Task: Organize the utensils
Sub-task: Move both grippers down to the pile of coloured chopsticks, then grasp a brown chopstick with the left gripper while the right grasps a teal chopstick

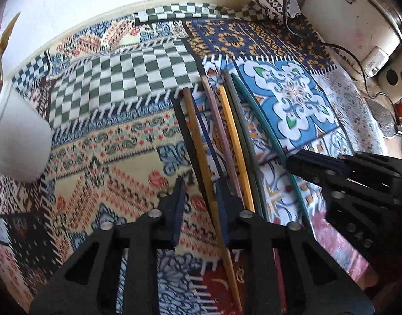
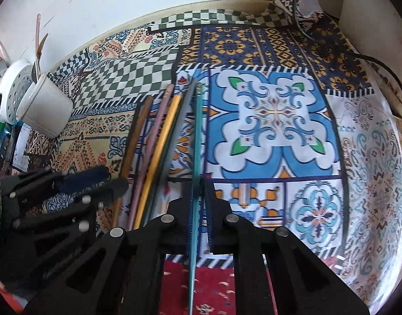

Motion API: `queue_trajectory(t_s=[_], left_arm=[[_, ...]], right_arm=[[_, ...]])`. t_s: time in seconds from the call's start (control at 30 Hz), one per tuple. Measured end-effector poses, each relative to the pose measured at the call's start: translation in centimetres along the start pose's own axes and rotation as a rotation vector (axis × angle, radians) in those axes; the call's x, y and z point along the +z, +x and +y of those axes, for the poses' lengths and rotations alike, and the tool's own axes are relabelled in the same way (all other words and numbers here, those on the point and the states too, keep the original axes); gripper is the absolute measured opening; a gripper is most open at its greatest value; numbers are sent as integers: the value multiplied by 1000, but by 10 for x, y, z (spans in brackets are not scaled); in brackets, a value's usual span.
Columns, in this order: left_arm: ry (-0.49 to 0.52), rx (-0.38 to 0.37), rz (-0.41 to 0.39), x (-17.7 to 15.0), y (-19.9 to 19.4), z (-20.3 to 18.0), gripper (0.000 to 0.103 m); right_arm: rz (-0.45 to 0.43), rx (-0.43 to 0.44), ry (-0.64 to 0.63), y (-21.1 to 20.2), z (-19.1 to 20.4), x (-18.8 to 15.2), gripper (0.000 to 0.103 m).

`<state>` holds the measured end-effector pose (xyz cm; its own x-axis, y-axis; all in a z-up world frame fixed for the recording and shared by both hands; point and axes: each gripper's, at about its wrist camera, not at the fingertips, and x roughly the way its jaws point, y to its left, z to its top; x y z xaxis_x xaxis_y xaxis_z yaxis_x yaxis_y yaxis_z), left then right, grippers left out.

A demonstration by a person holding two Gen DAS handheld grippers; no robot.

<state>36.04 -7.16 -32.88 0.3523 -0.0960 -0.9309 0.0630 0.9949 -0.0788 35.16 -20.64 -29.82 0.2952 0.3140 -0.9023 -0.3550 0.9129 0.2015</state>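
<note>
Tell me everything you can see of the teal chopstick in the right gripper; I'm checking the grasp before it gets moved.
The teal chopstick is a long, thin, straight stick, blue-green and smooth, maybe plastic. The right gripper is shut on it partway along, its length running forward along the fingers. The far end reaches toward the other chopsticks, which lie on the patterned cloth; the near end passes back under the gripper. From the left wrist view it sits rightmost of the row. Whether it is touching the cloth is unclear.

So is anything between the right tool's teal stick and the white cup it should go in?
Yes. The left tool sits to the left of the teal stick, roughly on the line toward the white cup. The other sticks also lie on the cloth between them, so it would likely have to pass above them.
</note>
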Motion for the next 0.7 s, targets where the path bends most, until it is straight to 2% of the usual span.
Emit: queue_trajectory(t_s=[0.07,0.17,0.3,0.4,0.47,0.7], left_arm=[[-6,-1,1,7,3,3,13],[-19,-16,18,17,9,10,10],[-41,-41,48,29,16,16,9],[-33,-40,57,36,20,15,9],[-14,-35,56,40,22,14,8],[-3,-53,72,43,23,14,7]], right_arm=[[5,1,6,-1,-4,1,8],[21,-6,3,2,-11,7,8],[34,24,-6,5,-11,23,8],[21,74,10,2,-7,33,9],[23,78,1,5,0,39,12],[42,-39,-91,27,21,42,12]])
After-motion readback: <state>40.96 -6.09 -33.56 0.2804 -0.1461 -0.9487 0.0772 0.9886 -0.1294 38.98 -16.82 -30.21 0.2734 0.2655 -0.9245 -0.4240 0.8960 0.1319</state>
